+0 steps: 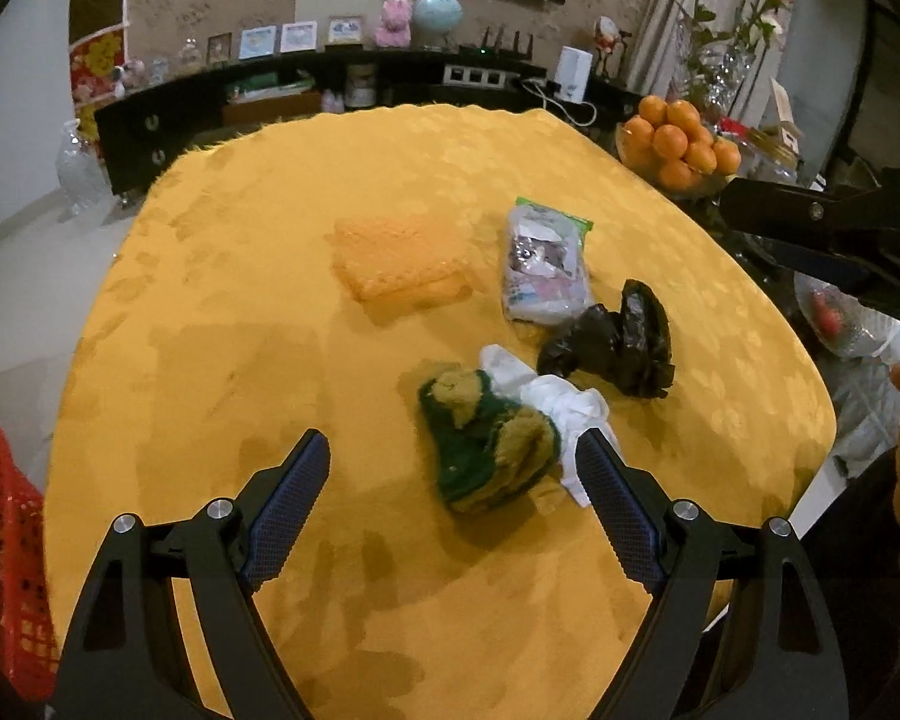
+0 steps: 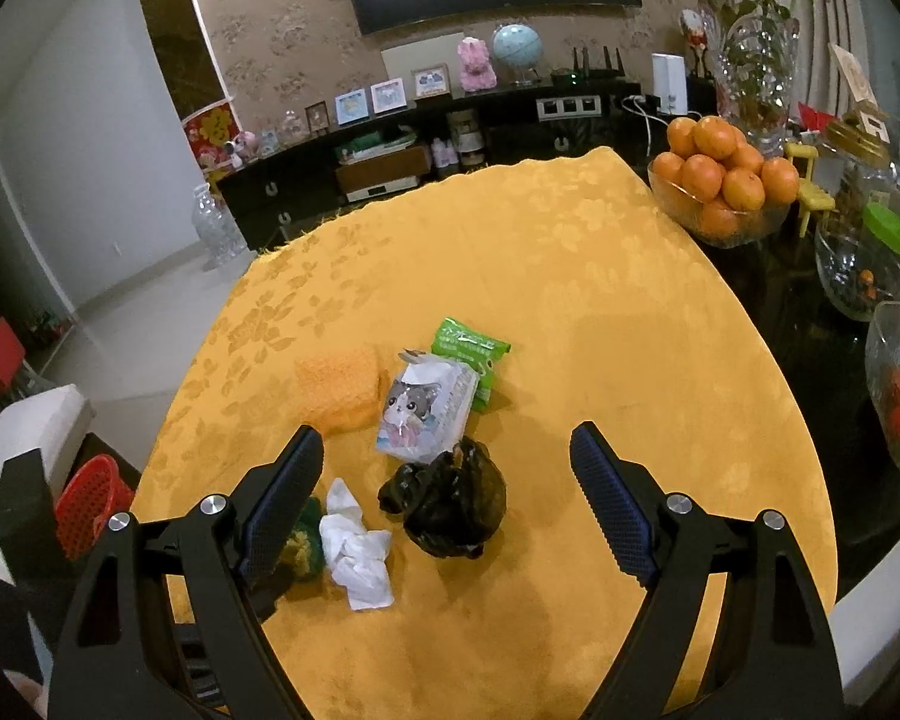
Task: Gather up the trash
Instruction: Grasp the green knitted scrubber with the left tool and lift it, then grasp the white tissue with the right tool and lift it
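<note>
On the yellow tablecloth [image 1: 240, 312] lie a green-and-tan scrubber [image 1: 486, 444], a crumpled white tissue [image 1: 546, 396], a crumpled black plastic bag [image 1: 618, 342], a clear wrapper with a cat picture [image 1: 543, 270] and an orange sponge cloth [image 1: 402, 258]. My left gripper [image 1: 456, 498] is open, with the scrubber between its fingers. My right gripper [image 2: 447, 480] is open above the black bag [image 2: 450, 504]. The tissue [image 2: 357, 546], the scrubber [image 2: 303, 534], the cat wrapper [image 2: 423, 414], a green packet [image 2: 471, 354] and the sponge cloth [image 2: 339, 390] show in the right wrist view.
A red mesh basket [image 1: 6, 546] stands off the table's left edge, also in the right wrist view [image 2: 87, 504]. A glass bowl of oranges [image 2: 720, 186], glass jars [image 2: 864, 252] and vases stand on the dark surface at right. A TV cabinet [image 1: 330, 90] runs along the back wall.
</note>
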A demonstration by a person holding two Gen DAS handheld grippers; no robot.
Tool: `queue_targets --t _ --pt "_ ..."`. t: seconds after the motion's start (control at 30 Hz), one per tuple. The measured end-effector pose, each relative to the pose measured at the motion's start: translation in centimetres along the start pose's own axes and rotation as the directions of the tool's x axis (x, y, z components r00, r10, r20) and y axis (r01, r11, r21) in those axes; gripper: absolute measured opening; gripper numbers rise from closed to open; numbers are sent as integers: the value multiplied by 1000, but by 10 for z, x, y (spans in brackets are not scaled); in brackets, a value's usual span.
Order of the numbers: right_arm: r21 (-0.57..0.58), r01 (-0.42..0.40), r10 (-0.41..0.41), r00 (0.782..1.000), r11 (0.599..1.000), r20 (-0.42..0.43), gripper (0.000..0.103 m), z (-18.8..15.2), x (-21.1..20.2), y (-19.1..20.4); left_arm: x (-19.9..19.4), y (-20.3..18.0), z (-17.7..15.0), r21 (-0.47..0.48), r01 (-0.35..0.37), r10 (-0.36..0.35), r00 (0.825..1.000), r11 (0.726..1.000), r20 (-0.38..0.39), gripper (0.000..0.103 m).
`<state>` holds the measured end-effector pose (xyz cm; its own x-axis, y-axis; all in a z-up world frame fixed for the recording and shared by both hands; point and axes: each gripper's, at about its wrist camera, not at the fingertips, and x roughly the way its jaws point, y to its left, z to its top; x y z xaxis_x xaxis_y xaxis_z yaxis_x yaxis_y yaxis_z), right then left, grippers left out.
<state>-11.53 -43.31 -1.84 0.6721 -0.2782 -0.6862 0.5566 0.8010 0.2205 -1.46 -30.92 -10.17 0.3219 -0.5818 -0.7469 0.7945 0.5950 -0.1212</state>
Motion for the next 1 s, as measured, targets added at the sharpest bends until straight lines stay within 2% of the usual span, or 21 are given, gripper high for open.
queue_targets --t 0.23,0.4,0.57,1.0 --pt "4 -4 4 1000 1000 -15 82 -2 3 -1 22 1 -2 -7 38 -39 997 999 -60 42" --pt "5 -7 8 1000 1000 -19 82 -2 3 -3 18 5 -1 -29 61 -62 997 998 -42 38" --pt "3 -19 19 999 1000 -29 82 -3 6 -1 7 14 0 -59 50 -52 998 997 -18 38" --pt "-105 -68 63 997 992 -53 82 -14 18 26 -38 47 12 -117 -32 42 996 993 78 38"
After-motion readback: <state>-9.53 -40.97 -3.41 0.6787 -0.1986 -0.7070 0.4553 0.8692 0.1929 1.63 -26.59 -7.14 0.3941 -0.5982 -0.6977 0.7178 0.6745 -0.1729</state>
